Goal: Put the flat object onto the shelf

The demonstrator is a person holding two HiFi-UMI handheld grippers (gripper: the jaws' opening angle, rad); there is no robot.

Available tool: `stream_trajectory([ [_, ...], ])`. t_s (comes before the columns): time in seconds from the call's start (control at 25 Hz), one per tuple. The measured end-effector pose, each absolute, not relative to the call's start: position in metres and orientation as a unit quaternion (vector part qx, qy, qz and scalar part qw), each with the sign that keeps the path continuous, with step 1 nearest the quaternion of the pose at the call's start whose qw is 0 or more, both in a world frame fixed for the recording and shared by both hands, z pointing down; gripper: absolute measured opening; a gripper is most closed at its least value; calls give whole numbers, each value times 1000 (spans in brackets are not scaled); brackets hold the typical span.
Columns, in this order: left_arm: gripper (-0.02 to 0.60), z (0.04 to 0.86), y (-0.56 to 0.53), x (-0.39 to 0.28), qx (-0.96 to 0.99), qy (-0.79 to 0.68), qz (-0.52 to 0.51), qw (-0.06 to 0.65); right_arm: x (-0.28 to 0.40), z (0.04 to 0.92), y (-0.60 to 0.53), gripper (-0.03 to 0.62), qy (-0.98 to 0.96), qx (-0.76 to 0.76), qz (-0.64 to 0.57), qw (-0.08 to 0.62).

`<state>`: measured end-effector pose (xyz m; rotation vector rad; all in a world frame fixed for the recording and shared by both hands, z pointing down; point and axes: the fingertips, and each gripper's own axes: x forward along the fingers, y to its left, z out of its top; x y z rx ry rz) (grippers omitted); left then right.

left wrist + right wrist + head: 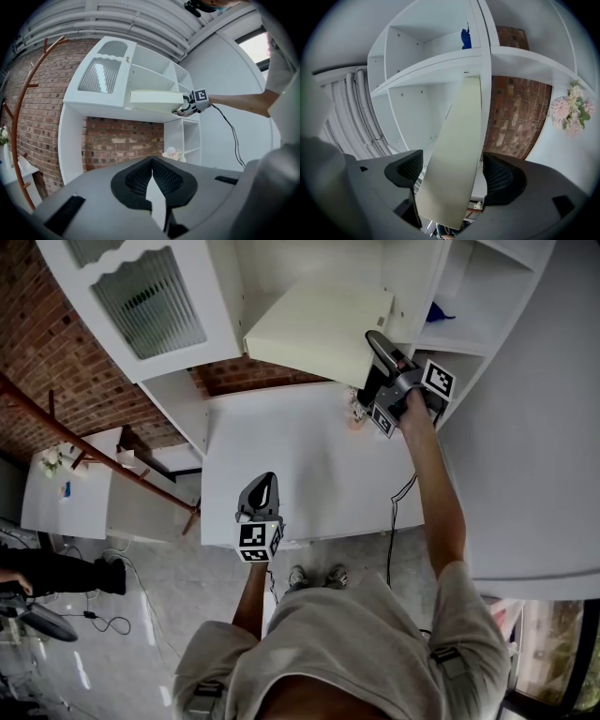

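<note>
The right gripper [452, 165] is spread wide around the pale flat board [457, 140], wider than the board and not clamping it. The board's far end meets the white shelf unit's [431, 65] front edge. Below the shelf unit, the left gripper [151, 160] is fully closed and empty.

I see board [319, 334] between my right gripper [375, 354] jaws, far end at shelf [464, 277]; flowers [356, 413] on desk [300, 484] below; left gripper [262, 491] well apart.

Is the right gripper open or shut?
Open: the right gripper has its jaws wide apart, the cream board loose between them.
</note>
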<state>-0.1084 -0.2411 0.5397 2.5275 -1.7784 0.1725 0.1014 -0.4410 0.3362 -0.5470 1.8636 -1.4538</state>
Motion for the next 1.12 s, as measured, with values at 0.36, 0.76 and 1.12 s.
stream_trajectory([
  [0.36,15,519,-253,-89,830,-556,43,2,134,346,-446,371,714,-240,-557,350],
  [0.76,15,522,-248,-84,828,-558,51,0,136,351,-485,368,688,-248,-595,335],
  [1.12,15,526,-249,-91,825,-563,52,7,131,347,-486,302,675,-242,-603,350],
])
